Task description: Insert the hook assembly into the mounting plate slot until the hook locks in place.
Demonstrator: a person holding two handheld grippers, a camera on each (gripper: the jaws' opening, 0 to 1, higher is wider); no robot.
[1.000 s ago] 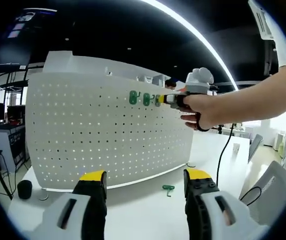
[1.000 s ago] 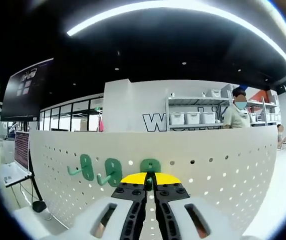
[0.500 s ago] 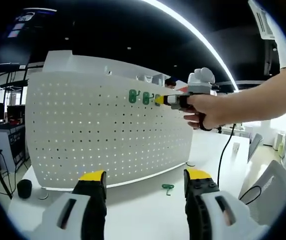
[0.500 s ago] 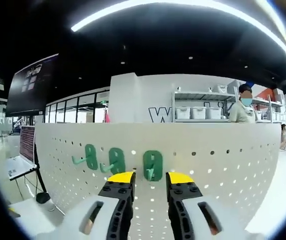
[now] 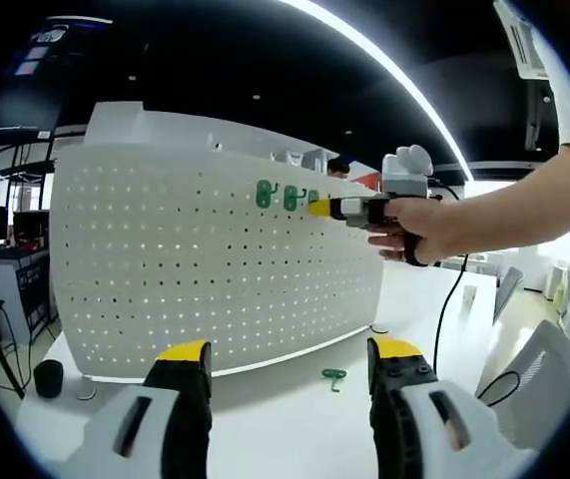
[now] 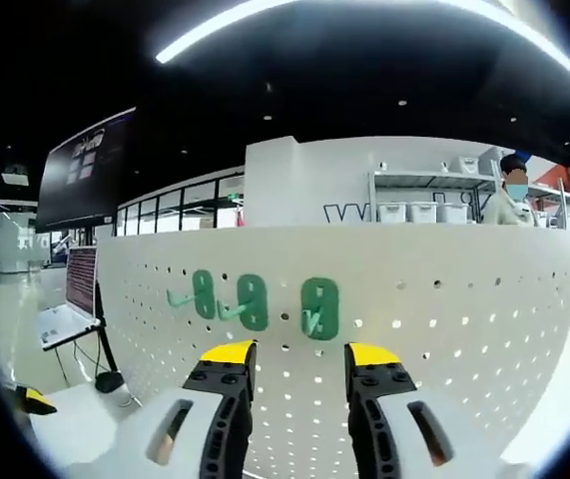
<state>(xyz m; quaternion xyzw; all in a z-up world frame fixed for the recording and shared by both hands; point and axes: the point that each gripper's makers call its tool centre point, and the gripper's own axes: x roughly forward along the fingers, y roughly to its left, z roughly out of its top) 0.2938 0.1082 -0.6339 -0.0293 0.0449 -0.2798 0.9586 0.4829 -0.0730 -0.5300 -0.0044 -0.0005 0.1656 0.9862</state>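
On the pegboard (image 6: 444, 329) we see three green hooks (image 6: 319, 307); our right gripper (image 6: 297, 361) gapes empty, left gripper (image 5: 289, 357) likewise.

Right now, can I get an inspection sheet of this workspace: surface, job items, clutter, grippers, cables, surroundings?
Surface: white table, pegboard upright on it.
Job's things: three green hooks seated on the pegboard; a spare green hook lying on the table.
Clutter: dark round object by the board's left end.
Grippers: left gripper open, empty; right gripper open, empty, near the hooks.
Cables: black cable hanging below the right gripper.
Surroundings: shelves with bins, ceiling light strip.
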